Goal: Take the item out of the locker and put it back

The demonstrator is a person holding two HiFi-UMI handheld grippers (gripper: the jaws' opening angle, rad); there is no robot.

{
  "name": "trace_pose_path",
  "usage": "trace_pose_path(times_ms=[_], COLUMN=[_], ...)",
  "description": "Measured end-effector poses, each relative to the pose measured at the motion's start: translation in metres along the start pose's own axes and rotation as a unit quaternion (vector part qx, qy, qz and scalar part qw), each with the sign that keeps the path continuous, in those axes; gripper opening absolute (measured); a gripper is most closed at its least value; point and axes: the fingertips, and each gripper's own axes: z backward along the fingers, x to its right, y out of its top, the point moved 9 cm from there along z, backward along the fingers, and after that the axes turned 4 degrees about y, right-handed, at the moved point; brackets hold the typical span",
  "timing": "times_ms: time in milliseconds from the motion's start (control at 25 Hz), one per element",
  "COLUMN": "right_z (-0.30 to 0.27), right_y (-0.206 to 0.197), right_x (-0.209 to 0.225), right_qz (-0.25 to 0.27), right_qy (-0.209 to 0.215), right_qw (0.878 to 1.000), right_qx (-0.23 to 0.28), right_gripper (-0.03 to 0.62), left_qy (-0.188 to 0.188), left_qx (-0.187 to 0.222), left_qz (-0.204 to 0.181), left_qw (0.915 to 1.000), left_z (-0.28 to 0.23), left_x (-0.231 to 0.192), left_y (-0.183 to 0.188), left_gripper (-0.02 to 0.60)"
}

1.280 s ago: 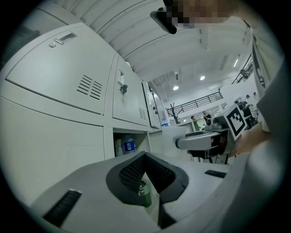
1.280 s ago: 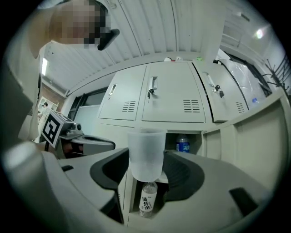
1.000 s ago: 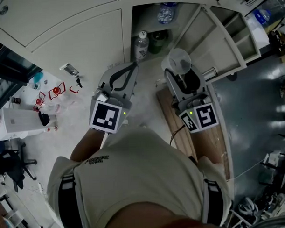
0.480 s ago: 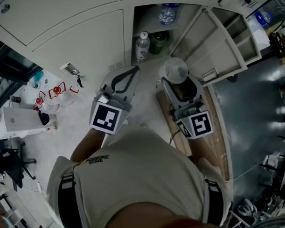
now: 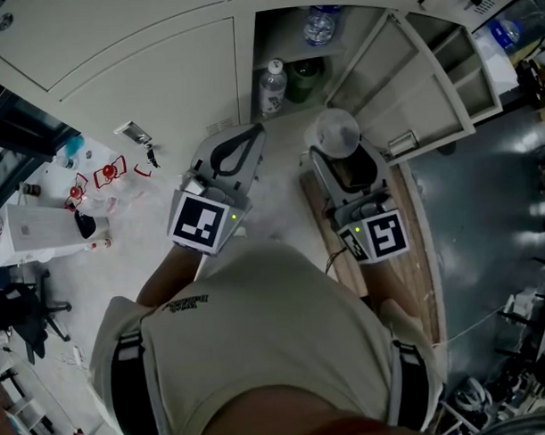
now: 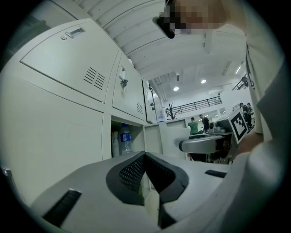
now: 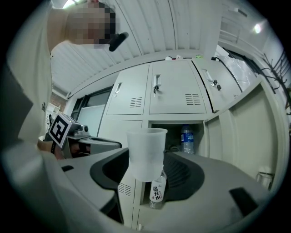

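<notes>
While the right gripper (image 5: 340, 154) clamps a clear cup (image 7: 145, 152) before the open locker (image 5: 288, 24), left gripper (image 5: 250, 137) pinched shut, empty, bottle (image 5: 270, 86) inside lower compartment, door (image 5: 428, 68) swung right.

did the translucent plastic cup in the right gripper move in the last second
Yes, slightly: the translucent plastic cup has drawn back from the open grey locker, toward the person.
</notes>
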Motion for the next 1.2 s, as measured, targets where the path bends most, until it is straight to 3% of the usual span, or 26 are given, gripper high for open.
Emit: trace_pose_path(times_ms=[720,1200], right_z=[-0.008,-0.062], right_y=[0.0,0.019], right_x=[0.006,0.035], right_qz=[0.003,0.039], right_qy=[-0.001,0.004], right_qw=[1.0,0.999], right_qx=[-0.001,0.004], right_gripper=[0.242,0.242], left_qy=[0.0,0.02], left_qx=[-0.005,-0.004], left_qz=[-0.013,-0.017], left_qw=[0.9999,0.9997], left_z=[-0.005,-0.032], left_x=[-0.001,-0.014], left_y=[-0.001,0.015], left_gripper=[0.012,0.014])
